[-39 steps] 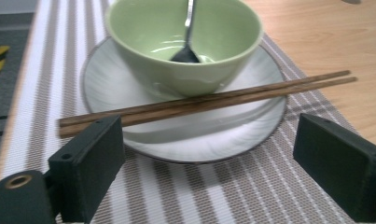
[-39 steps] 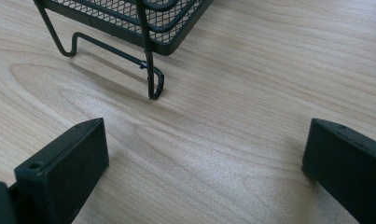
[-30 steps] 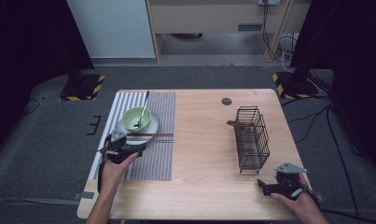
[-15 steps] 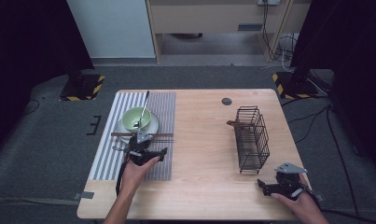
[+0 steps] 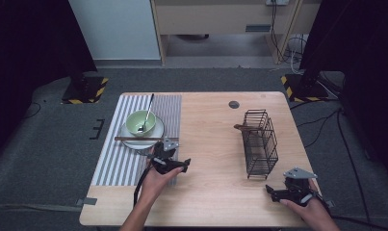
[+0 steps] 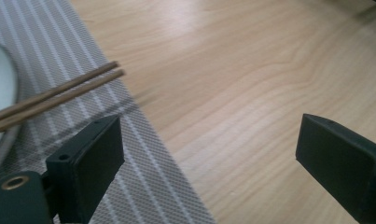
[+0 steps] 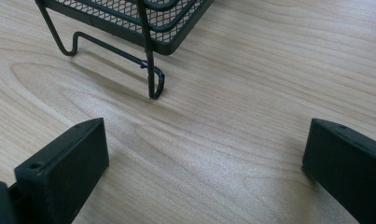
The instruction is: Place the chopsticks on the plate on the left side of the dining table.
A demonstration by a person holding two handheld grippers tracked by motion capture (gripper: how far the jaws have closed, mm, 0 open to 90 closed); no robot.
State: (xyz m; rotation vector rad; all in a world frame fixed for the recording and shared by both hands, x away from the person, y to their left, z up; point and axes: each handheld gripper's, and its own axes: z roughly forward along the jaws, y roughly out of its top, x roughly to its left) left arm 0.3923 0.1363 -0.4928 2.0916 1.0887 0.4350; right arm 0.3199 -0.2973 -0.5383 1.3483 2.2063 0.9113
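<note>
- Left gripper (image 5: pixel 174 165) sits at the right edge of the striped mat (image 5: pixel 115 163), near side of the plate (image 5: pixel 155 135); jaws apart, holding nothing.
- Chopsticks (image 5: pixel 146 138) lie side by side across the near rim of the plate, pointing left-right; their right tips end just beside the left gripper, not between its jaws.
- In the left gripper view the chopsticks (image 6: pixel 55 97) run over the mat ahead of the left jaw; bare worktop (image 6: pixel 251 88) shows between the jaws.
- Green bowl (image 5: pixel 140 122) stands on the plate with a spoon (image 5: pixel 147 113) leaning in it, handle toward the far side.
- Right gripper (image 5: pixel 278 192) rests at the near right of the worktop, jaws apart and empty.
- Wire rack (image 5: pixel 260 142) stands just beyond the right gripper; its foot (image 7: pixel 155 88) touches the wood ahead of the jaws.
</note>
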